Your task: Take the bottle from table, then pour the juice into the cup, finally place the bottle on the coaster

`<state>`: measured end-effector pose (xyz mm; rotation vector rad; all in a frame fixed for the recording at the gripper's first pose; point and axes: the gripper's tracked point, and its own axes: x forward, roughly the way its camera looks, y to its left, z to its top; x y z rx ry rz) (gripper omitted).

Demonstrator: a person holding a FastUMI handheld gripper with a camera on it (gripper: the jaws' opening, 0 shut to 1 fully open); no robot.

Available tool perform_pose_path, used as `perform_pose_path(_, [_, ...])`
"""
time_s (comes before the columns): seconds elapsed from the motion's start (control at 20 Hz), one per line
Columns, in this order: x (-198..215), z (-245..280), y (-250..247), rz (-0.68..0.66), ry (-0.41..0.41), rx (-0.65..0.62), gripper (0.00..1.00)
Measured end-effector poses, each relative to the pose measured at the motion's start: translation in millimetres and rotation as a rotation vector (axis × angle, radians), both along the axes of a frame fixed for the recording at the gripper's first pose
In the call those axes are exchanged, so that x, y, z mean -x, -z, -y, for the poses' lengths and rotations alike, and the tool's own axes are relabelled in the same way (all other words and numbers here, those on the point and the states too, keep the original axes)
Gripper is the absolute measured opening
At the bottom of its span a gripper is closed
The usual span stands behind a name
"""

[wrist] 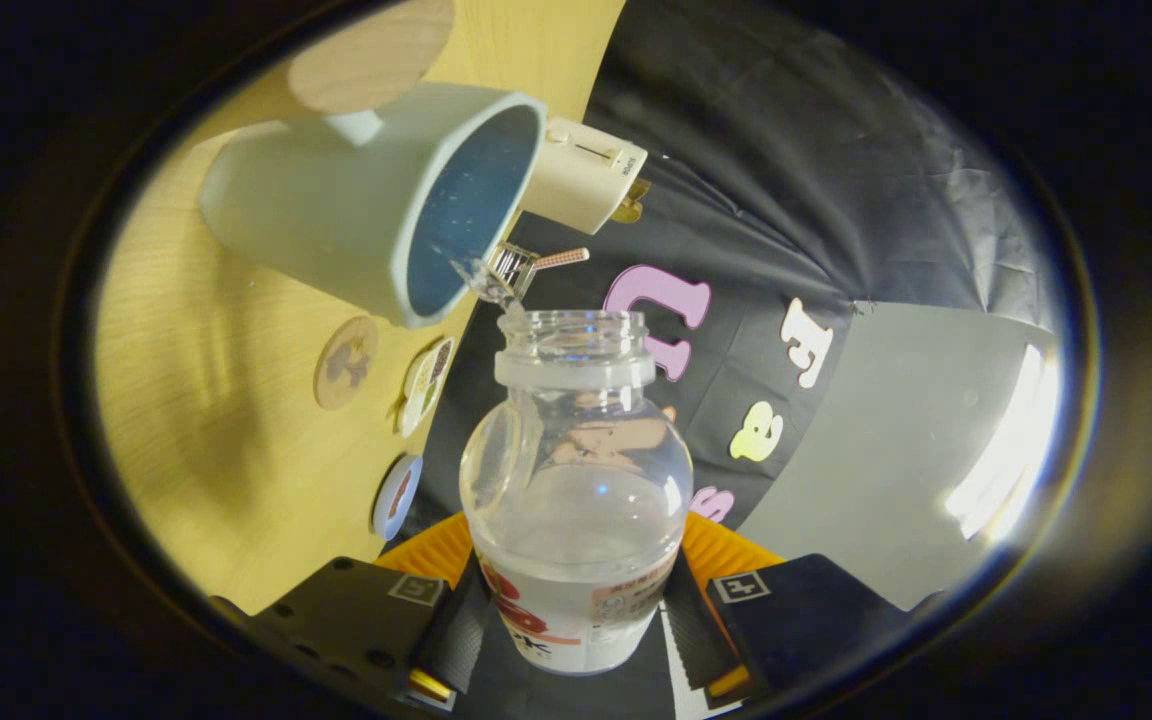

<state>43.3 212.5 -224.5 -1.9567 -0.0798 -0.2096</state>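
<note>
Wooden table | gripper clamped on bottle | label unreadable | clear liquid entering cup

bottle label print too blurred to read; no other readable text

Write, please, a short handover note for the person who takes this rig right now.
Gripper: shut on the bottle, which is tilted so its open mouth points at the rim of the light blue cup.
Pouring is under way: clear liquid leaves the mouth into the cup; some remains in the bottle.
Round wooden coaster lies on the table beyond the cup.
Left: finish the pour, then set the bottle on the coaster.
</note>
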Motion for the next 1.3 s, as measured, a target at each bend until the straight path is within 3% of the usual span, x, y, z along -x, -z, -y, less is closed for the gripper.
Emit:
perform_pose_path(0.85, [-4.0,-20.5,-1.4,-0.013,0.01,0.092,0.81])
perform_pose_path(1.3, [-8.5,-24.6,12.8,-0.069,-0.007,-0.057,0.81])
